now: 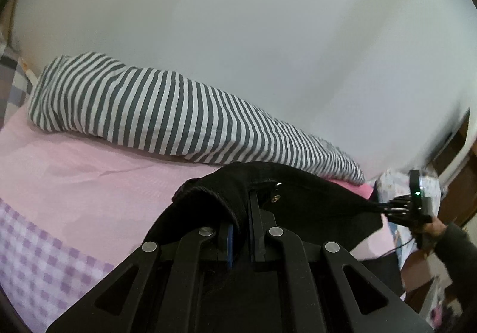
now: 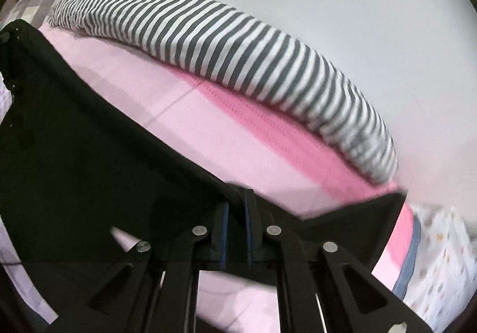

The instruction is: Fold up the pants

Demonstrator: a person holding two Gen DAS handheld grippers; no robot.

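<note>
The black pants (image 1: 310, 199) hang stretched between the 2 grippers, lifted above the pink sheet (image 1: 89, 178) of the bed. The left gripper (image 1: 243, 214) is clenched on the waistband, close to 2 metal studs (image 1: 277, 191). The right gripper (image 1: 390, 209), seen off to the side in the left view, pinches the far edge of the same cloth; in its own view the right gripper (image 2: 237, 205) bites a taut fold of pants (image 2: 89, 154). Beyond them a striped duvet (image 2: 238, 44) lies rolled along the white wall (image 1: 268, 35).
</note>
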